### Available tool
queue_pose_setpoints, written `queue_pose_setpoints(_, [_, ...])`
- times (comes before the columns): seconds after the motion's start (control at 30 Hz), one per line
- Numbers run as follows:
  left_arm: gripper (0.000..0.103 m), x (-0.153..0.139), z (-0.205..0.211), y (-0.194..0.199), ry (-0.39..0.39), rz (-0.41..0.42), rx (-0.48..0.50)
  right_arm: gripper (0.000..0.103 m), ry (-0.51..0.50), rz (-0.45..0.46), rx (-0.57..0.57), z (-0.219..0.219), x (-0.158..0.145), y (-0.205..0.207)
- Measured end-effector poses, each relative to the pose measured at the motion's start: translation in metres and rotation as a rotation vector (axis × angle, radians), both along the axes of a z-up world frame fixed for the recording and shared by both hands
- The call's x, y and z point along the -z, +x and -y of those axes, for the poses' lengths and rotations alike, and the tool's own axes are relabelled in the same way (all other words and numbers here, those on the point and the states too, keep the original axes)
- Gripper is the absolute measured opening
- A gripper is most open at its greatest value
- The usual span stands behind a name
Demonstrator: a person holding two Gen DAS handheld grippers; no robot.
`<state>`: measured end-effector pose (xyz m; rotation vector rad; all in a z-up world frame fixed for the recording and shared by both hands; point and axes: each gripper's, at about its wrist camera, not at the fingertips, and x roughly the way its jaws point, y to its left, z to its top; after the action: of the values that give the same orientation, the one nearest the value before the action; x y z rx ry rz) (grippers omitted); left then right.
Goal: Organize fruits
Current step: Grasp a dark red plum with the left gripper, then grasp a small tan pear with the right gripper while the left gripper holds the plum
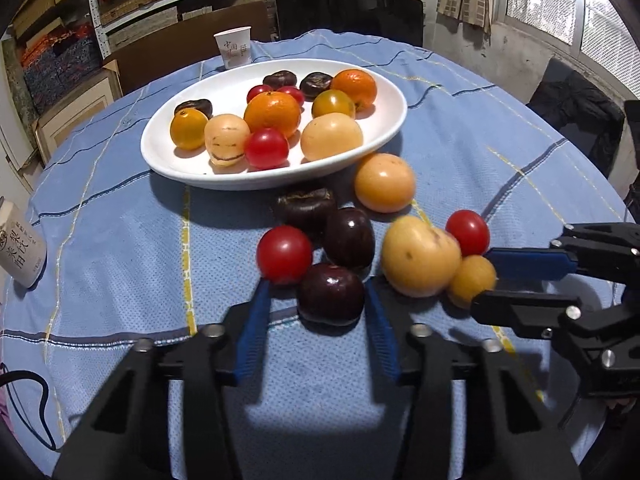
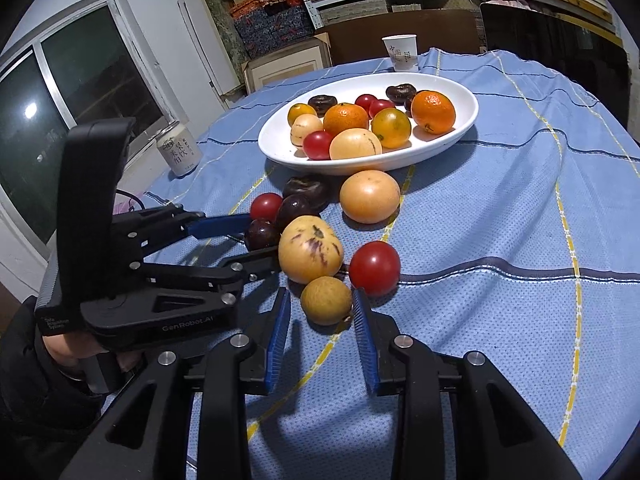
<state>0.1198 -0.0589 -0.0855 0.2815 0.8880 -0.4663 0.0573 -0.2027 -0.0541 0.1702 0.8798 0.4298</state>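
Note:
A white oval plate (image 1: pixel 168 160) (image 2: pixel 276 152) holds several fruits: oranges, red and yellow tomatoes, pale melons and dark chestnuts. More fruit lies loose on the blue cloth in front of it. My left gripper (image 1: pixel 316 292) is open, its blue fingers either side of a dark plum (image 1: pixel 330 294) (image 2: pixel 262 234). My right gripper (image 2: pixel 322 302) is open around a small yellow-brown fruit (image 2: pixel 326 300) (image 1: pixel 472 280). Beside these lie a streaked pale melon (image 2: pixel 310 250) (image 1: pixel 420 256), two red tomatoes (image 1: pixel 284 254) (image 2: pixel 374 268), another dark plum (image 1: pixel 349 238), a chestnut (image 1: pixel 306 208) and an orange-pale fruit (image 1: pixel 384 182) (image 2: pixel 369 196).
A paper cup (image 1: pixel 234 46) (image 2: pixel 402 52) stands behind the plate. A drink can (image 2: pixel 180 152) (image 1: pixel 22 250) stands at the table's left edge. Shelves with boxes line the back wall; a dark chair (image 1: pixel 348 12) stands beyond the table.

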Motion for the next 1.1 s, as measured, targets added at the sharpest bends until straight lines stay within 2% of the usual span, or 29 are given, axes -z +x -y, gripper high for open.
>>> queue_pose_setpoints(0.07, [0.031,-0.002,-0.003,-0.005,-0.02,-0.011,0.012,0.04,-0.006,-0.001,0.008,0.001,0.0,0.0])
queue_pose_setpoints(0.1, [0.031,-0.004,-0.005,-0.008,-0.031,-0.005,0.01,0.043,-0.012,-0.003,0.009,0.0,0.001,0.0])
queue_pose_setpoints(0.27, [0.031,-0.007,-0.017,-0.009,-0.082,-0.028,-0.013,0.045,-0.067,-0.002,0.009,-0.006,0.001,0.0])
queue_pose_setpoints(0.37, [0.031,-0.002,-0.013,-0.007,-0.062,-0.049,-0.009,0.045,-0.072,-0.019,0.017,-0.006,0.003,0.003])
queue_pose_setpoints(0.57, [0.032,-0.001,-0.008,-0.008,-0.034,-0.042,0.001,0.045,-0.078,-0.04,0.033,-0.007,0.006,0.009])
queue_pose_setpoints(0.67, [0.041,0.0,-0.006,-0.009,-0.026,-0.041,0.011,0.037,-0.062,-0.044,0.041,-0.004,0.008,0.01])
queue_pose_setpoints(0.83, [0.039,-0.001,-0.008,-0.008,-0.034,-0.041,0.003,0.034,-0.045,-0.045,0.048,-0.002,0.008,0.009])
queue_pose_setpoints(0.97, [0.032,-0.002,-0.011,-0.007,-0.049,-0.038,-0.01,0.034,-0.041,-0.042,0.046,-0.002,0.008,0.009])
queue_pose_setpoints(1.1, [0.031,-0.005,-0.013,-0.01,-0.056,-0.019,-0.017,0.033,-0.033,-0.039,0.044,-0.001,0.008,0.008])
